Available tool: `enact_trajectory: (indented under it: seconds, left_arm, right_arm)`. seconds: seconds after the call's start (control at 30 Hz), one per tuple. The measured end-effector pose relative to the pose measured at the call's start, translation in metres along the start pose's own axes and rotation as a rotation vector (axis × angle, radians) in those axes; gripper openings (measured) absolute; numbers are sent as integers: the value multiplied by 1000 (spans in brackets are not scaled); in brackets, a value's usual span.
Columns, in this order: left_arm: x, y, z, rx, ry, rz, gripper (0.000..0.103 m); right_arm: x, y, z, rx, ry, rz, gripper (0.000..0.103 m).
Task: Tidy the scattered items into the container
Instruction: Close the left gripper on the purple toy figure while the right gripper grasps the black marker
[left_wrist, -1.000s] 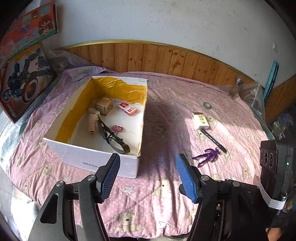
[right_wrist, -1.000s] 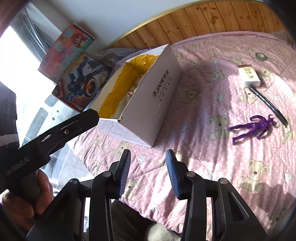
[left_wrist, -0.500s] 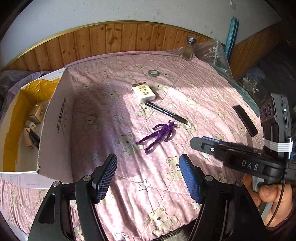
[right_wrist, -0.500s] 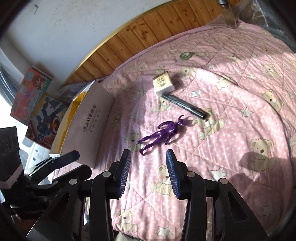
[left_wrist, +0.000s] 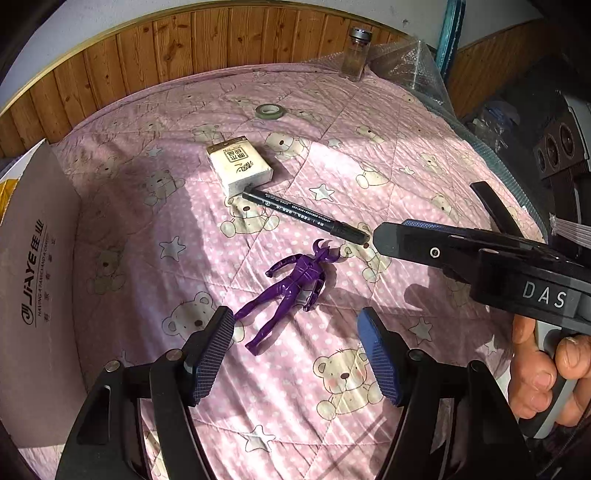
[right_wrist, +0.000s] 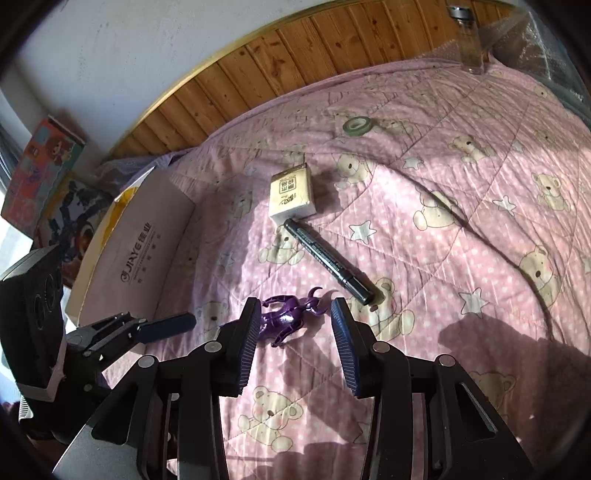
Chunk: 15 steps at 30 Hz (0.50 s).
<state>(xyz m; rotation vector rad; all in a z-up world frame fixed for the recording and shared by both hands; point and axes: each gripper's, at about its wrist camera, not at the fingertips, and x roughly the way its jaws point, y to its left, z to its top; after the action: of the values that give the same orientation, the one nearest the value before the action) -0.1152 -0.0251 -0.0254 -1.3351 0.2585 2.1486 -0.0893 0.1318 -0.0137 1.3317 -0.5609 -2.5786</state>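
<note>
The right gripper (right_wrist: 293, 325) is spread wide, with nothing in it. It sits low over the purple toy figure (right_wrist: 286, 318), which lies flat on the pink bear quilt (right_wrist: 461, 229) right between its two pads, so I think it is lined up to pinch the toy next. The left gripper (left_wrist: 295, 349) is wide apart too, and empty (the toy's feet lie just in front of its left pad). The black marker pen (left_wrist: 304, 218) lies just past the toy, one end touching the little white packet (left_wrist: 240, 170), which has print I cannot read. Farther off sits a roll of tape (left_wrist: 270, 110). The white cardboard box (left_wrist: 35, 280) stands to the left of both grippers, and its side says "JiAYE". The right tool says "DAS".
</note>
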Motion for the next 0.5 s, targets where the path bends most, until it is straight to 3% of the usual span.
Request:
enact_trajectory:
  seconds: [0.23, 0.5]
  left_arm:
    - [38, 11, 3, -15, 64, -11, 70]
    - [61, 23, 5, -21, 84, -21, 70]
  right_arm:
    - [47, 0, 19, -117, 77, -70, 43]
    - [97, -5, 31, -235, 156, -130, 43]
